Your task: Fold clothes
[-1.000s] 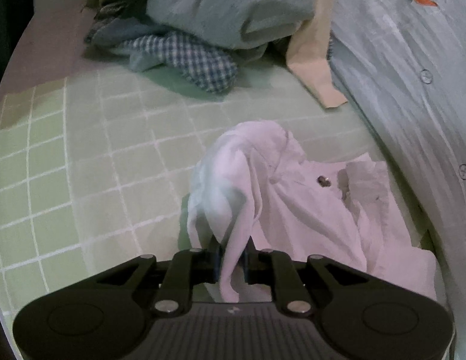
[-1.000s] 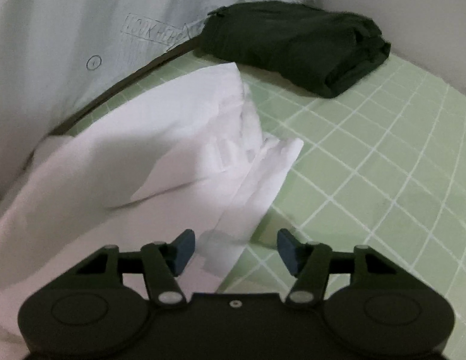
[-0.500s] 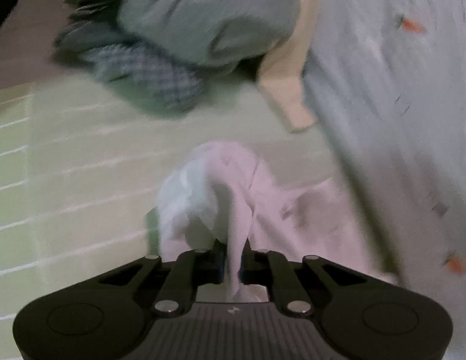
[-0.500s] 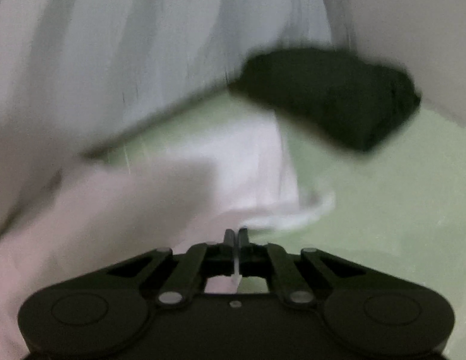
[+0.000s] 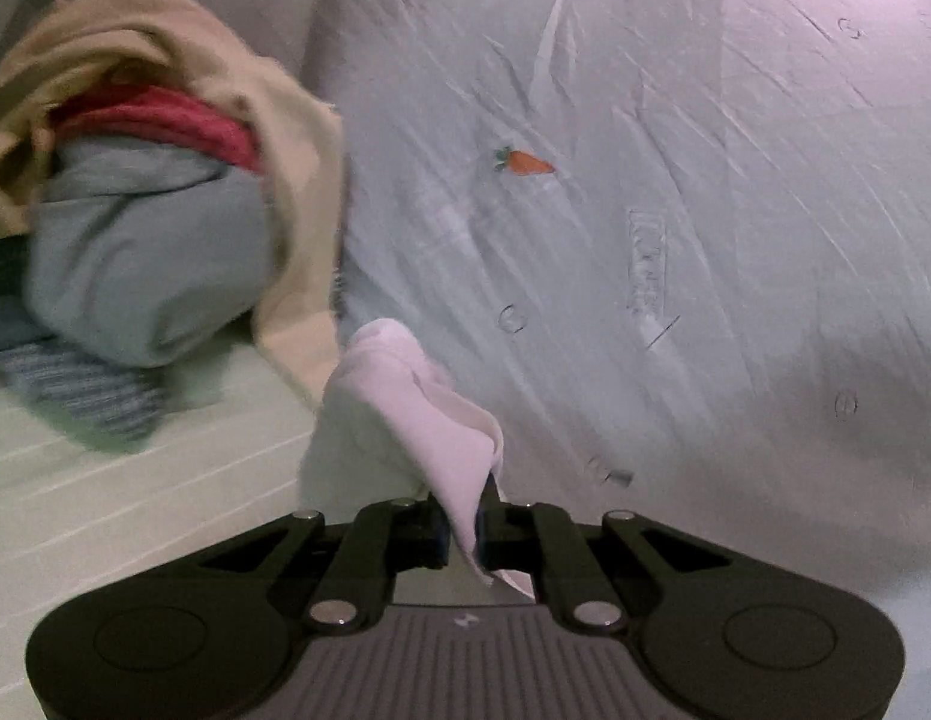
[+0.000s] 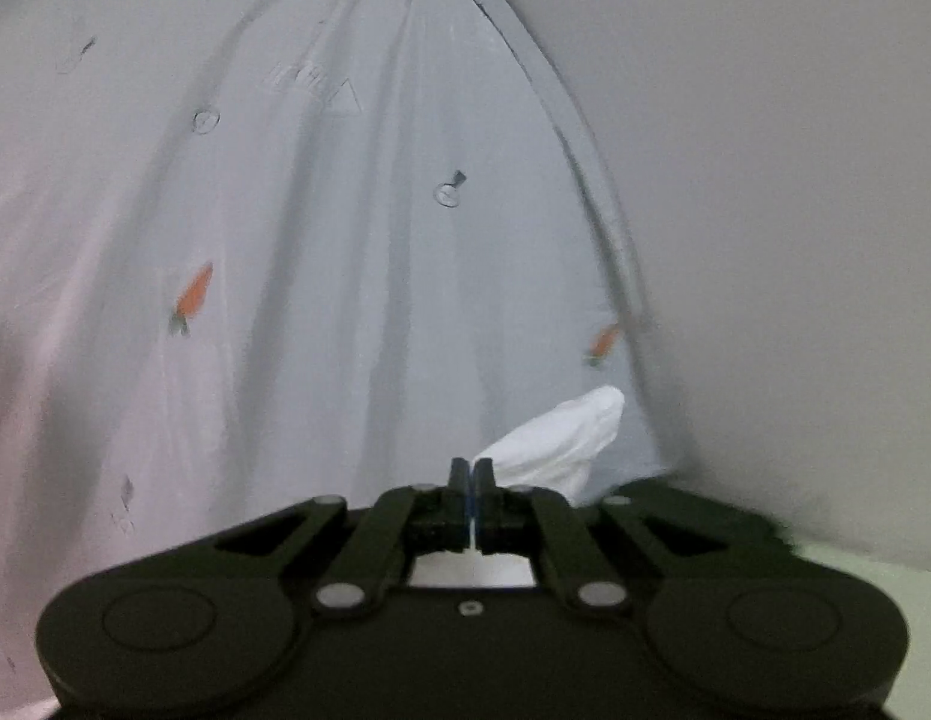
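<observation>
A pale blue-grey sheet (image 5: 675, 192) printed with small carrots fills most of the left wrist view from 12 to 4 o'clock, and in the right wrist view it (image 6: 273, 252) rises like a tent against a plain wall (image 6: 765, 180) at 2 o'clock. Below it lies a light green bed cover (image 5: 135, 498) with thin white lines, at 8 o'clock in the left view. A heap of clothes (image 5: 147, 210) sits at 9 to 10 o'clock: a tan piece draped over a red one, a grey-blue one and a blurred checked one. The white garment (image 5: 405, 420) is lifted off the bed cover. The left gripper (image 5: 462, 519) has its jaws clamped on a bunched fold of it at 6 o'clock. The right gripper (image 6: 471, 495) has its jaws pressed together on a thin edge of the same cloth, a puff of which (image 6: 555, 438) sticks out just past them toward 1 o'clock.
</observation>
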